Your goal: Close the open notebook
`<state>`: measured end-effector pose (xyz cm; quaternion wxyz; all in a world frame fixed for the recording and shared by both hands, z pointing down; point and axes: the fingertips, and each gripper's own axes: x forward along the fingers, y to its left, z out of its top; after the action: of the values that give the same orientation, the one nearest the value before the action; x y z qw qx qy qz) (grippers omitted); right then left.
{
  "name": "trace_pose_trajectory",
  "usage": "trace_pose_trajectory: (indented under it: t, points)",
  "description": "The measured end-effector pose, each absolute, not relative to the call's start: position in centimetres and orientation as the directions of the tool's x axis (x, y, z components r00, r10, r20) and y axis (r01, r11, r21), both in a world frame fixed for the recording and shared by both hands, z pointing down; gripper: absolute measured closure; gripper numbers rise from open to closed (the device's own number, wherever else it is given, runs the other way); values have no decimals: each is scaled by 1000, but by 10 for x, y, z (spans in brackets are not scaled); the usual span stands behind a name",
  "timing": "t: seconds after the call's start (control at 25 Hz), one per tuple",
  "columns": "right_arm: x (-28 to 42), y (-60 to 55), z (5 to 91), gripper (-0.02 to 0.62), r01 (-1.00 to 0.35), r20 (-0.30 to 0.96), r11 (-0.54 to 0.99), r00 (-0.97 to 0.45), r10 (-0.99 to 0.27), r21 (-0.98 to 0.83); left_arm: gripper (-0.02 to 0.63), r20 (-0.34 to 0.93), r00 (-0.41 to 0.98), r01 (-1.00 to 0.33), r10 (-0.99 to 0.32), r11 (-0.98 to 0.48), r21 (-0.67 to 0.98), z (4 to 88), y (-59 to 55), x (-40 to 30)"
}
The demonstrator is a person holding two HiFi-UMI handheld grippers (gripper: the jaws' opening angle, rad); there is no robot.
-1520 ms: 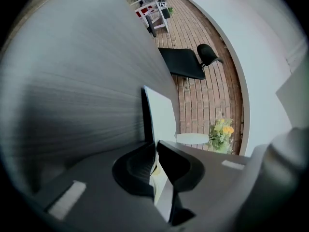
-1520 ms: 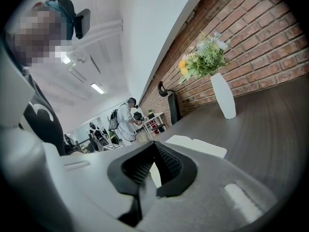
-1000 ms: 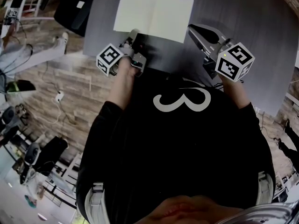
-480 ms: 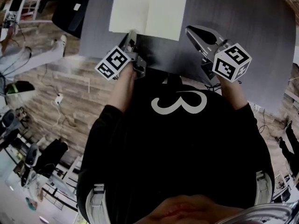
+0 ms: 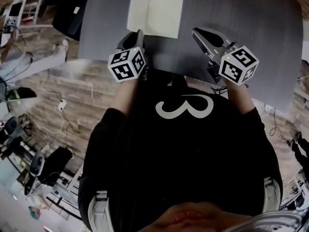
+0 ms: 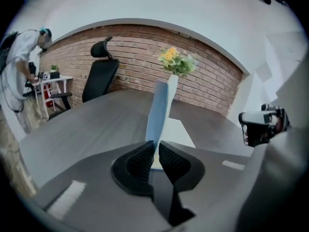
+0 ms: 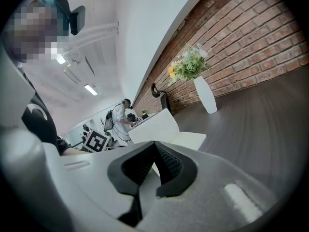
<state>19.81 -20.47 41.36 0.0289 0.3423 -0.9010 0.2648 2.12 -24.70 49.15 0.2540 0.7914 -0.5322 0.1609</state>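
One notebook [image 5: 155, 12]; one worktop [image 5: 251, 18]; two tongs, the left tongs [image 5: 139, 34] and the right tongs [image 5: 196, 32]; two marker cubes, a left cube [image 5: 127, 65] and a right cube [image 5: 238, 65], one on each; one vase [image 6: 172, 87]; one bunch of flowers [image 6: 176, 61]; one black chair [image 6: 100, 74]; one white side table [image 6: 53, 79]; one person [image 6: 19, 57] standing by it, plus the wearer [image 5: 183, 153]; the far figures in the right gripper view are too small to count.

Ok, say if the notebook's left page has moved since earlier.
Yes. The cream notebook's left page has swung up off the grey table, towards the right page.
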Motion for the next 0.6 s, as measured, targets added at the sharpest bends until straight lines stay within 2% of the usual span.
trace_pose_trajectory:
  t: [0.36, 0.6]
  points:
    - [219, -191, 406, 594, -641, 214, 616, -752, -624, -458, 549, 593, 316, -880, -741, -462, -108, 493, -237, 52]
    - [229, -191, 399, 594, -649, 203, 605, -741, -640, -462, 508, 651, 354, -796, -672, -581, -167, 505, -232, 77]
